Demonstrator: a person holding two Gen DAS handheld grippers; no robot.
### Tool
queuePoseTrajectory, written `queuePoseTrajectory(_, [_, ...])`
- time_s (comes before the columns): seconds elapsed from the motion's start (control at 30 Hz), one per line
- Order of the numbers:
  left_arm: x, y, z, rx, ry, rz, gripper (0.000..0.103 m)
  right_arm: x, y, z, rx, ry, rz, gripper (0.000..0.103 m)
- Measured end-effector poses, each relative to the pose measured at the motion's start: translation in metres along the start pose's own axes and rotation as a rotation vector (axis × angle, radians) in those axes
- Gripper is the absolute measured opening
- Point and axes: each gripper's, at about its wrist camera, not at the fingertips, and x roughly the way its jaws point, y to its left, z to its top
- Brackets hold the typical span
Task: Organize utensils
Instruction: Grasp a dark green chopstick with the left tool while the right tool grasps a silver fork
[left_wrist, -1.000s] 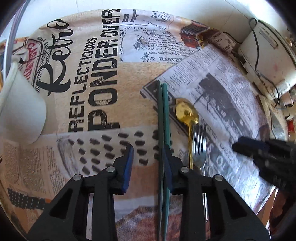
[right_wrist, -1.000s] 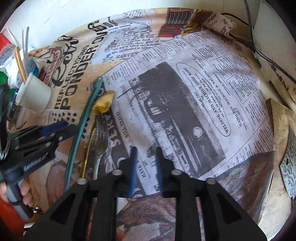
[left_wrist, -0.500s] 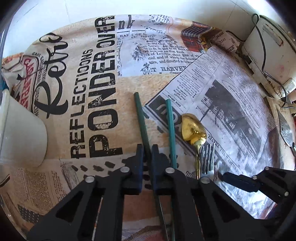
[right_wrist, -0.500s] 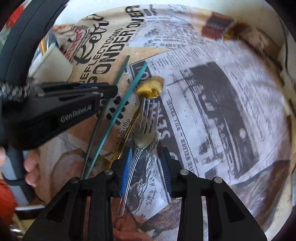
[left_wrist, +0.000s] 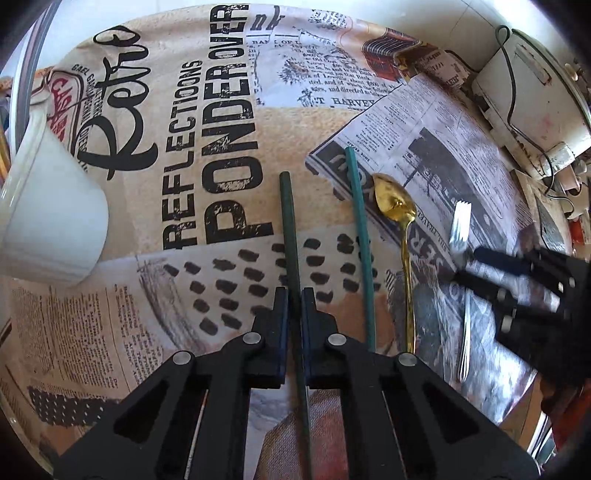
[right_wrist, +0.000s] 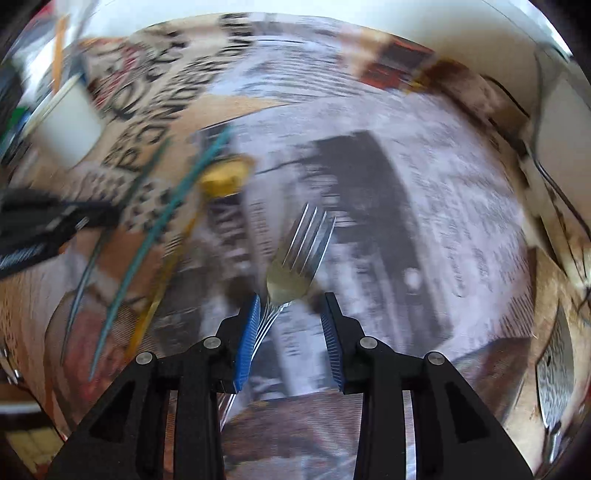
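My left gripper (left_wrist: 291, 306) is shut on a dark green chopstick (left_wrist: 287, 206) that lies on the printed tablecloth (left_wrist: 221, 110). To its right lie a teal chopstick (left_wrist: 360, 236), a gold spoon (left_wrist: 395, 201) and a silver fork (left_wrist: 460, 225), all roughly parallel. My right gripper (right_wrist: 291, 325) straddles the fork (right_wrist: 299, 254) with its jaws apart. The fork's handle rests against the left pad and the right pad stands clear of it. In the left wrist view the right gripper (left_wrist: 469, 266) is at the fork's neck. The blurred right wrist view also holds the spoon (right_wrist: 225, 175) and the teal chopstick (right_wrist: 166, 221).
A white cup (left_wrist: 48, 221) stands at the cloth's left edge. A white appliance (left_wrist: 535, 103) with cables sits at the back right, off the cloth. A patterned metal piece (right_wrist: 557, 373) lies at the right edge.
My left gripper shut on the dark chopstick and drew it left, away from the teal one. My right gripper came over the fork, and the fork has shifted right, away from the spoon.
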Motion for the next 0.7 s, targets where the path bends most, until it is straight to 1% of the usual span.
queuePoseTrajectory(0.13, [0.000,0.001,0.003,-0.008,-0.009,0.006,0.005,0.001,-0.018,0.009,0.115,0.013,0.056,0.033])
queuePoseTrajectory(0.2, [0.001,0.000,0.008,-0.008,-0.017,0.015,0.005,0.001,-0.021,0.012,0.157,0.005,0.066,0.034])
queuePoseTrajectory(0.33, [0.005,-0.002,0.020,-0.004,-0.032,0.022,0.005,0.005,-0.016,0.022,0.215,-0.019,0.052,0.035])
queuePoseTrajectory(0.5, [0.011,-0.009,0.038,0.017,-0.030,0.028,0.005,0.010,-0.004,0.035,0.263,-0.056,0.001,0.036])
queuePoseTrajectory(0.6, [0.014,-0.015,0.044,0.039,-0.030,0.028,0.005,0.013,0.002,0.040,0.270,-0.076,-0.027,0.037])
queuePoseTrajectory(0.67, [0.016,-0.018,0.048,0.053,-0.026,0.030,0.005,0.014,0.003,0.043,0.274,-0.083,-0.033,0.033])
queuePoseTrajectory(0.7, [0.016,-0.020,0.049,0.061,-0.022,0.032,0.005,0.015,0.003,0.044,0.276,-0.085,-0.036,0.026])
